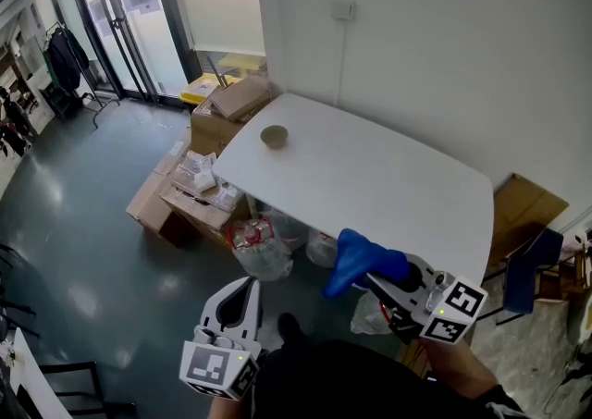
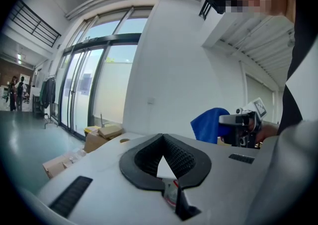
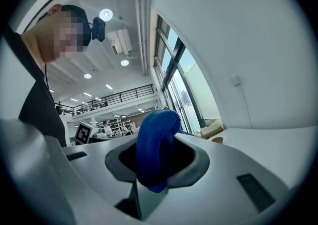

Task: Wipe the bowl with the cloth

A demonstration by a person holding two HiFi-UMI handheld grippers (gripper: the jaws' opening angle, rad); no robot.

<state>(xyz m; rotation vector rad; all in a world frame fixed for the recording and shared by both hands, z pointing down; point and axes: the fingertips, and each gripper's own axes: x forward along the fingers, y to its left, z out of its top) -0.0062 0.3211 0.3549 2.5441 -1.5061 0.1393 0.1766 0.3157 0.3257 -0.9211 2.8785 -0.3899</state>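
A small tan bowl (image 1: 274, 137) stands on the far left part of the white table (image 1: 388, 186). In the head view my right gripper (image 1: 377, 271) is below the table's near edge, shut on a blue cloth (image 1: 356, 260) that bulges out past its jaws. The right gripper view shows the cloth (image 3: 155, 149) pinched between the jaws, with the bowl (image 3: 217, 140) far ahead. My left gripper (image 1: 242, 292) hangs low at the bottom left over the floor, shut and empty. The left gripper view also shows the cloth (image 2: 208, 124) off to the right.
Cardboard boxes (image 1: 215, 121) are stacked on the floor left of the table. Plastic bags (image 1: 261, 246) lie under its near edge. A blue chair (image 1: 527, 269) stands at the right. A white wall with a switch (image 1: 343, 9) runs behind the table.
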